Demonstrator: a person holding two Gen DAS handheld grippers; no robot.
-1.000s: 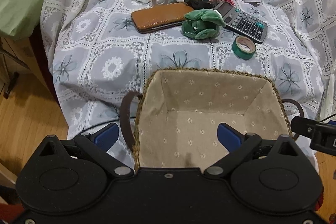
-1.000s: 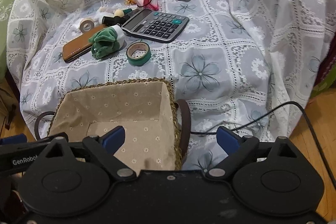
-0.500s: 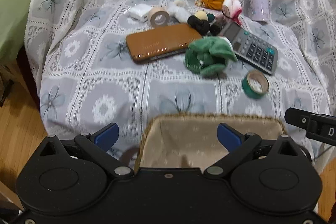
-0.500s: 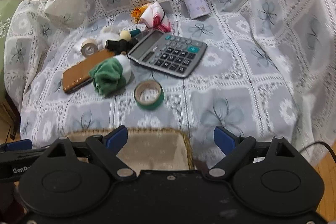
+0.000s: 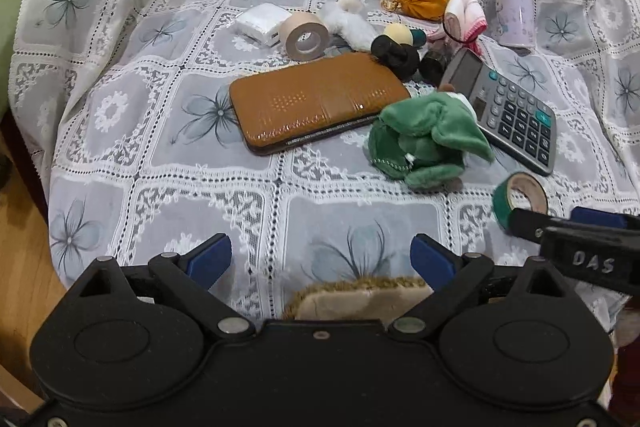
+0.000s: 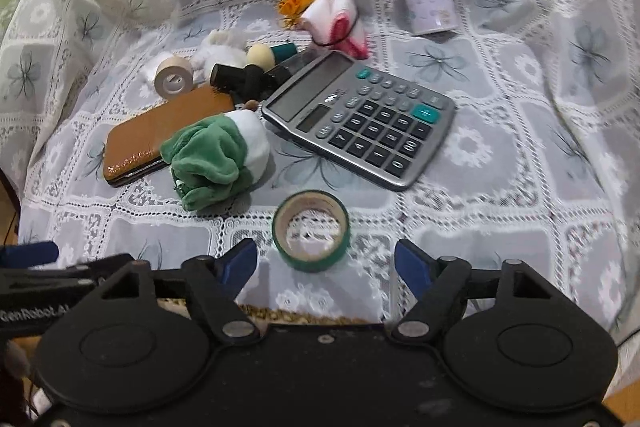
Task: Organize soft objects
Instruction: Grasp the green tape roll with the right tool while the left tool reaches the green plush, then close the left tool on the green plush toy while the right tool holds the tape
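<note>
— While both grippers hang over the cloth point(image 5: 120, 163), how do the jaws stand?
— Left gripper point(image 5: 320, 259) wide, right gripper point(image 6: 326, 263) narrower; both closing on nothing.
— The plush point(image 6: 218, 159)?
— Between wallet point(image 6: 160, 135) and calculator point(image 6: 360, 119).

Left claw point(image 6: 24, 311) reads "GenRobot", right claw point(image 5: 592, 261) perhaps "DAS".

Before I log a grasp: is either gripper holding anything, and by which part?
Nothing is held. Both sets of jaws are closing on empty air above the cloth.
</note>
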